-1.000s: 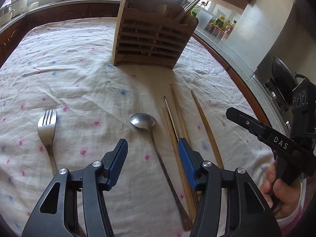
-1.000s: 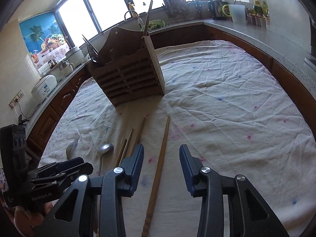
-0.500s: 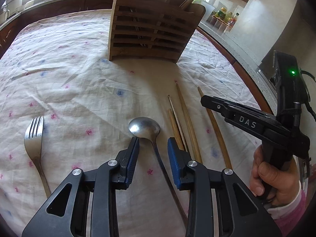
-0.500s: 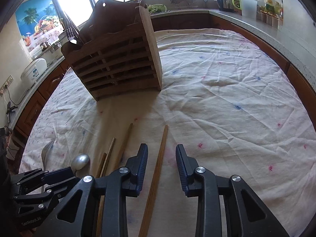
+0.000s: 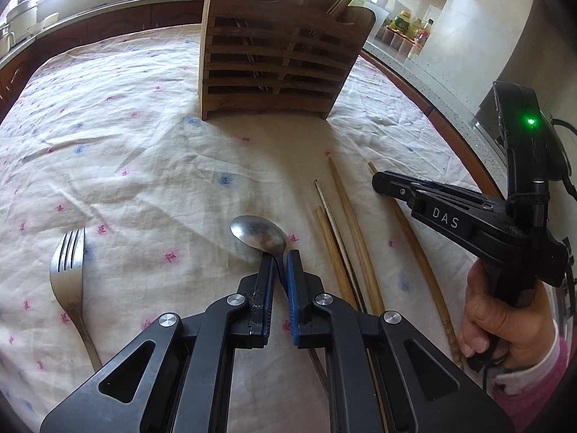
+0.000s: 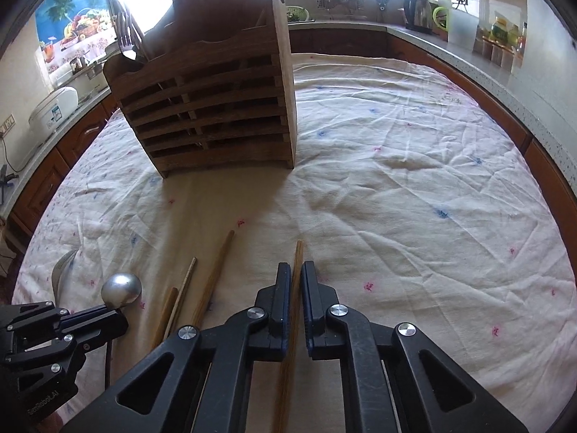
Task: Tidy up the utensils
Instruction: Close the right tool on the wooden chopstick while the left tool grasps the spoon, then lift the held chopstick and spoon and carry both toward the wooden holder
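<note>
My left gripper point(image 5: 281, 263) is shut on the neck of a metal spoon point(image 5: 258, 235) that lies on the cloth; its bowl shows in the right wrist view point(image 6: 120, 289). My right gripper point(image 6: 295, 274) is shut on a long wooden chopstick point(image 6: 298, 256), also seen in the left wrist view point(image 5: 414, 238). Three more chopsticks point(image 5: 344, 227) lie between the two. A metal fork point(image 5: 66, 270) lies at the left. The slatted wooden utensil holder point(image 5: 277, 57) stands upright behind, with utensils in it.
A white cloth with small flower prints point(image 6: 396, 180) covers the table. Kitchen counters with a rice cooker point(image 6: 54, 106), a kettle point(image 6: 418, 9) and jars point(image 5: 407, 23) run around the table's far sides.
Both grippers moved forward and down and closed: the left onto the spoon's neck, the right onto the long chopstick. Both were open a second ago.
</note>
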Available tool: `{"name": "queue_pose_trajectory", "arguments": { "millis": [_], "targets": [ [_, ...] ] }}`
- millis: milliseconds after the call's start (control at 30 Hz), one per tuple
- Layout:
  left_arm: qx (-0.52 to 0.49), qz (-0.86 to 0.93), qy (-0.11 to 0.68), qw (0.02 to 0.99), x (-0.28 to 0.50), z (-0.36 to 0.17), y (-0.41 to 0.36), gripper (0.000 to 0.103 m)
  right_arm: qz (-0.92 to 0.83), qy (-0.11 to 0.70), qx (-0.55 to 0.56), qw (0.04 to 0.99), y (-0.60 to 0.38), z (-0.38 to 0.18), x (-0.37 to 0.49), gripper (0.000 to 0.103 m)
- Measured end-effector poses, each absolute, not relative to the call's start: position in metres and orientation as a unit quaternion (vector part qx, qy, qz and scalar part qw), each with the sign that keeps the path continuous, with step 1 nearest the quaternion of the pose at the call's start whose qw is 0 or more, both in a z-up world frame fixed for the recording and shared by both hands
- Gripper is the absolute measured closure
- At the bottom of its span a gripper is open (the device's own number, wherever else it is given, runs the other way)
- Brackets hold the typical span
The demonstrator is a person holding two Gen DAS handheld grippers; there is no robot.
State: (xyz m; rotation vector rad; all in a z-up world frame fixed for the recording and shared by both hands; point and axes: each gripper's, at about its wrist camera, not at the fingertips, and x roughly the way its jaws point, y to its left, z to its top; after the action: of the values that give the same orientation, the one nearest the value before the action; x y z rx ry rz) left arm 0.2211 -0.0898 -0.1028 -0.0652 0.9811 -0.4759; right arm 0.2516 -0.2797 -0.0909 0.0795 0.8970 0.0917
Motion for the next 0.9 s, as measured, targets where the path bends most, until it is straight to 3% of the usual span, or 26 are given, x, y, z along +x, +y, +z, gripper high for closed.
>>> {"name": "queue_pose_trajectory", "arguments": {
  "millis": [367, 900],
  "targets": [
    [-0.052, -0.237, 0.439, 0.865, 0.204, -0.077, -0.073, 0.101, 0.069, 0.402, 0.104, 0.907, -0.294, -0.055, 0.218, 0.098],
    [-0.089, -0.253, 0.341, 0.901, 0.158, 0.001, -0.035, 0.101, 0.083, 0.305, 0.126, 0.94, -0.301, 0.026, 0.153, 0.098]
  ]
}}
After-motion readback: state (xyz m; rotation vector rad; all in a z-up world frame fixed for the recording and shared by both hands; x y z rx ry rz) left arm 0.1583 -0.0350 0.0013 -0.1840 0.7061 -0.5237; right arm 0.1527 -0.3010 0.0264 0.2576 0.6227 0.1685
